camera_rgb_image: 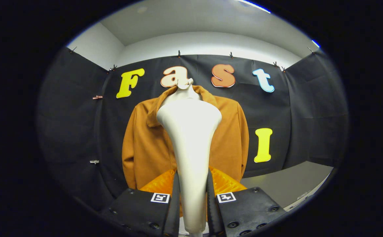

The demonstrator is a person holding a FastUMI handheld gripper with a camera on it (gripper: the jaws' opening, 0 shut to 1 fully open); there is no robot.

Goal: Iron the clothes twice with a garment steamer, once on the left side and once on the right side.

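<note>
Gripping the white garment steamer (191, 138) between both fingers, the gripper (191, 204) holds its head up before the middle of the brown jacket (145, 144) hanging on the booth wall, both side passes seemingly still ahead.

A garment steamer (190, 138) stands upright between the two fingers of the gripper (191, 204), its handle pressed by both and its broad head rising above and beyond them. Directly behind the steamer head hangs a jacket (145, 144) on a mannequin (183, 90), whose neck shows above the collar, in front of the booth's cloth wall. A ribbed stand (160, 184) sits just ahead of the fingers, below the jacket's hem. A table surface (290, 181) lies to the right.
</note>
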